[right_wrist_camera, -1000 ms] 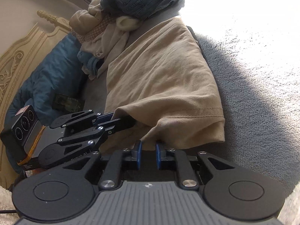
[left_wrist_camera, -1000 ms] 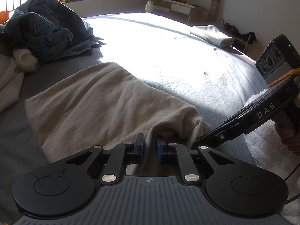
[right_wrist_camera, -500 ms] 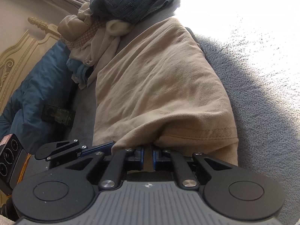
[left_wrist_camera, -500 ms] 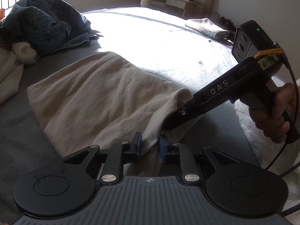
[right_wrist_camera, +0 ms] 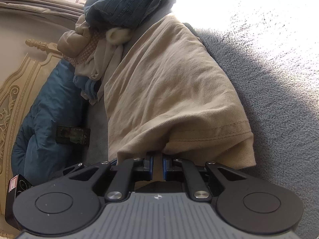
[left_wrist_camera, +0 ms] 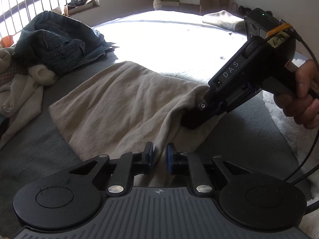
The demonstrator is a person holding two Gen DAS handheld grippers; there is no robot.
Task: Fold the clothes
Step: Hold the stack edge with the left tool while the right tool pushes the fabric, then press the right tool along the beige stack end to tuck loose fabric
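A beige garment (left_wrist_camera: 123,103) lies folded on the grey bed cover (left_wrist_camera: 39,155), and the right wrist view shows its hemmed near edge (right_wrist_camera: 209,133). My left gripper (left_wrist_camera: 160,155) is shut on a fold of that near edge. My right gripper (right_wrist_camera: 157,163) is shut on the same edge further right, close to the corner. Seen from the left wrist, the right gripper (left_wrist_camera: 196,117) holds the corner raised off the bed, its tips partly hidden under cloth, with a hand (left_wrist_camera: 305,93) on its handle. Part of the left gripper (right_wrist_camera: 67,169) shows low on the left in the right wrist view.
A heap of blue jeans (left_wrist_camera: 51,45) and pale clothes (left_wrist_camera: 20,91) lies beyond the garment. A folded light cloth (left_wrist_camera: 223,21) sits at the bed's far side. A blue duvet (right_wrist_camera: 45,119) with a dark card (right_wrist_camera: 72,135) lies by the carved headboard (right_wrist_camera: 18,83).
Both grippers have lifted the garment's near edge. The right gripper has risen and swung up to the right, so the corner now hangs from it above the bed.
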